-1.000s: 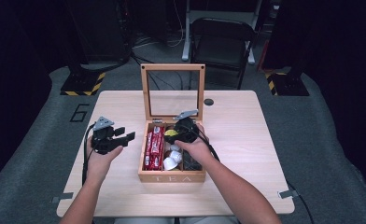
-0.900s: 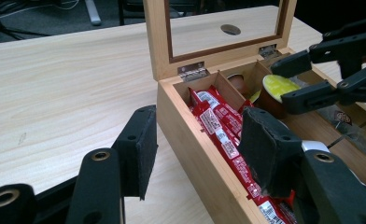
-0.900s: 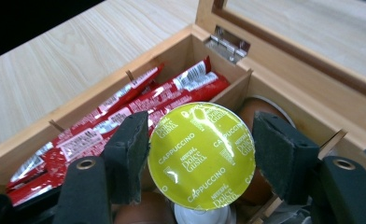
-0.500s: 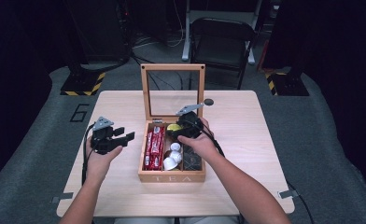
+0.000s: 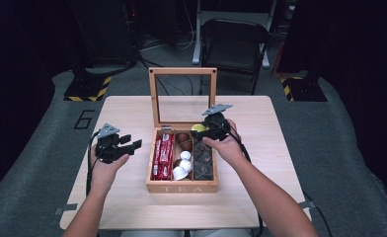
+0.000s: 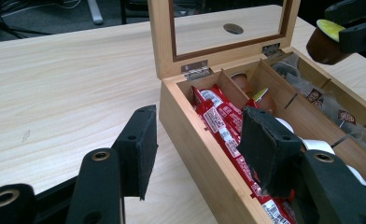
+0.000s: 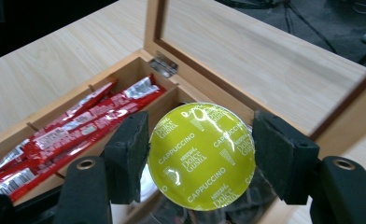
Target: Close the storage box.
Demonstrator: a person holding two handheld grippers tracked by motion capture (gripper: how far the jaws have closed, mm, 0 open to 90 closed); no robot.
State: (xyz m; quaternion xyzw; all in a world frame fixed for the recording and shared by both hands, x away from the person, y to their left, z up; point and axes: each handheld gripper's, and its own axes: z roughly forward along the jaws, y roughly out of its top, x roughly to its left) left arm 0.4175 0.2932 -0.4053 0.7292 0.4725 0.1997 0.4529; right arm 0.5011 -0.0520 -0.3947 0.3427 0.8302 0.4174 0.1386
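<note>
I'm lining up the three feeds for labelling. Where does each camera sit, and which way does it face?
High view: above the person's side, looking forward and down on the tea box; both forearms enter from below.
Left gripper view: rides the left gripper, facing the box's left side.
Right gripper view: rides the right gripper, looking down at the cappuccino capsule it grips.
Shared: the red sachets appear in all three.
</note>
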